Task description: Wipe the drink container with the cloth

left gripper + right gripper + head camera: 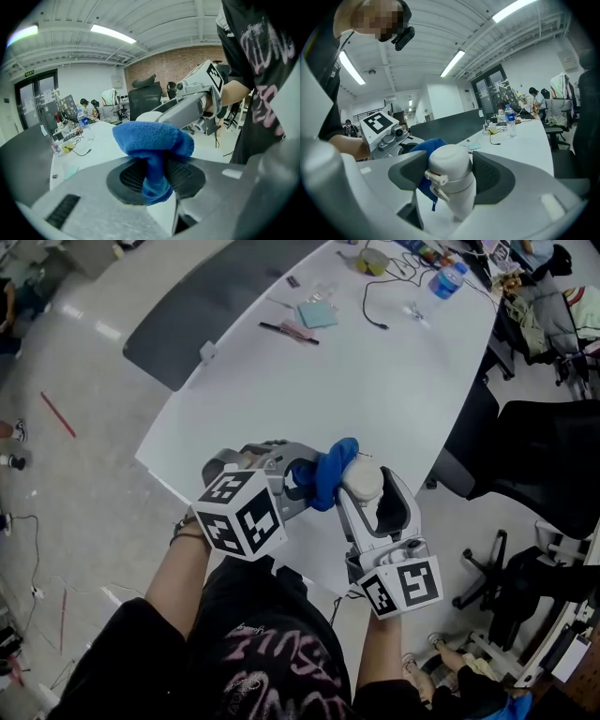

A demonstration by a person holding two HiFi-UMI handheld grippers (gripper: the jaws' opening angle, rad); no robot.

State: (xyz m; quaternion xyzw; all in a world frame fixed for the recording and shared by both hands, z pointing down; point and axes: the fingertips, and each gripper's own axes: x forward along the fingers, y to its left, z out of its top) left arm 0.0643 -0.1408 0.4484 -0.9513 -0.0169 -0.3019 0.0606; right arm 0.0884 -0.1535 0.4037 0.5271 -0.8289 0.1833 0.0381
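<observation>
Both grippers are held up above the near corner of the white table [375, 390]. My right gripper [367, 491] is shut on a white lidded drink container [362, 484] [451, 180], its cap pointing away from me. My left gripper [305, 482] is shut on a bunched blue cloth [330, 472] [152, 140]. The cloth presses against the container's left side, near its top. In the right gripper view the blue cloth [423, 147] shows behind the container. In the left gripper view the container [149, 116] is mostly hidden behind the cloth.
At the table's far end lie a water bottle [446, 281], a black cable [375, 306], a teal pad [317, 313] and pens. Black office chairs [544, 456] stand to the right. A dark floor mat [216, 296] lies left of the table.
</observation>
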